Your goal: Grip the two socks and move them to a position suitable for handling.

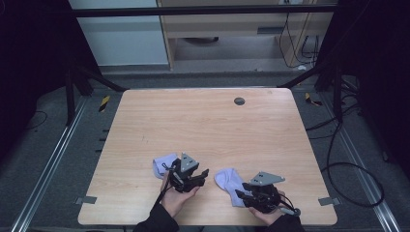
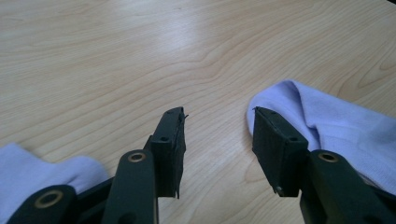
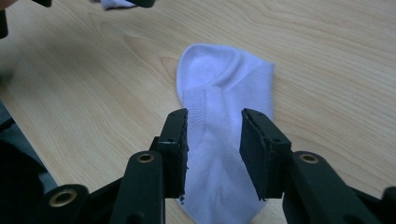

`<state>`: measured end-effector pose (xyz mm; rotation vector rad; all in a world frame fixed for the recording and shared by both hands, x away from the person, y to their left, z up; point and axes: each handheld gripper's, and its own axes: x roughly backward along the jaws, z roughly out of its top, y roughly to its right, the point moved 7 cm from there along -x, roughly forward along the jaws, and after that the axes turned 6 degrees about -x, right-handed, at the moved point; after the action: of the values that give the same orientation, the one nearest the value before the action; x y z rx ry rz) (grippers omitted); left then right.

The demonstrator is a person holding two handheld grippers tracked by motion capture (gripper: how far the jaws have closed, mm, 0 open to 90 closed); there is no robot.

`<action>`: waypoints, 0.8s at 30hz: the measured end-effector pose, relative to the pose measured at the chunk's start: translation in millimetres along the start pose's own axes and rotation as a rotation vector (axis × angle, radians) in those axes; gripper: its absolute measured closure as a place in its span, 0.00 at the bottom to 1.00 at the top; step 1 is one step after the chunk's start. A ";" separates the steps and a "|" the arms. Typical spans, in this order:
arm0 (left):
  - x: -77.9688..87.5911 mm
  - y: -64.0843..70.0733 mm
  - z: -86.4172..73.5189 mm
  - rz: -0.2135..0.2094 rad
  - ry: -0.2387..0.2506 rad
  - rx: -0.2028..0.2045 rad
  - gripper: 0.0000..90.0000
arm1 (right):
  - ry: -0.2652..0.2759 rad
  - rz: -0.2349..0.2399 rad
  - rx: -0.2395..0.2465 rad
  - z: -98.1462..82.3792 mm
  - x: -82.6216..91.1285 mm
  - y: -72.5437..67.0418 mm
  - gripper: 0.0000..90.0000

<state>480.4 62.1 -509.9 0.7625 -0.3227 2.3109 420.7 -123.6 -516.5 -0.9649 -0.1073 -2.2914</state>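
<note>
Two pale lilac socks lie near the front of the wooden table (image 1: 203,121). My left gripper (image 1: 186,173) sits between them, beside the left sock (image 1: 163,164). In the left gripper view its jaws (image 2: 217,112) stand open over bare wood, with one sock (image 2: 28,170) at the lower left and a sock's rounded end (image 2: 336,121) against the right jaw. My right gripper (image 1: 244,193) is over the right sock (image 1: 227,181). Its jaws (image 3: 212,114) are open and straddle the flat sock (image 3: 224,70) lengthwise, without pinching the fabric.
A dark round grommet (image 1: 239,101) sits near the table's far edge. Both hands are close to the front edge. Metal rails, black frame legs and cables (image 1: 348,164) surround the table on the floor.
</note>
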 end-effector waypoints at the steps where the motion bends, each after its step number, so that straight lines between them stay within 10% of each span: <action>1: -2.3 2.0 -0.3 -0.002 -0.002 0.003 0.60 | 0.000 0.000 -0.001 -0.5 -0.4 -0.6 0.69; 24: -44.4 24.7 -6.0 -0.031 -0.077 -0.010 0.68 | -0.079 0.034 0.031 -16.8 -13.6 -11.0 0.72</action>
<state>487.9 23.0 -542.0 0.8465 -0.3547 2.2535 411.0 -112.9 -535.9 -1.0338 -0.1576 -2.2151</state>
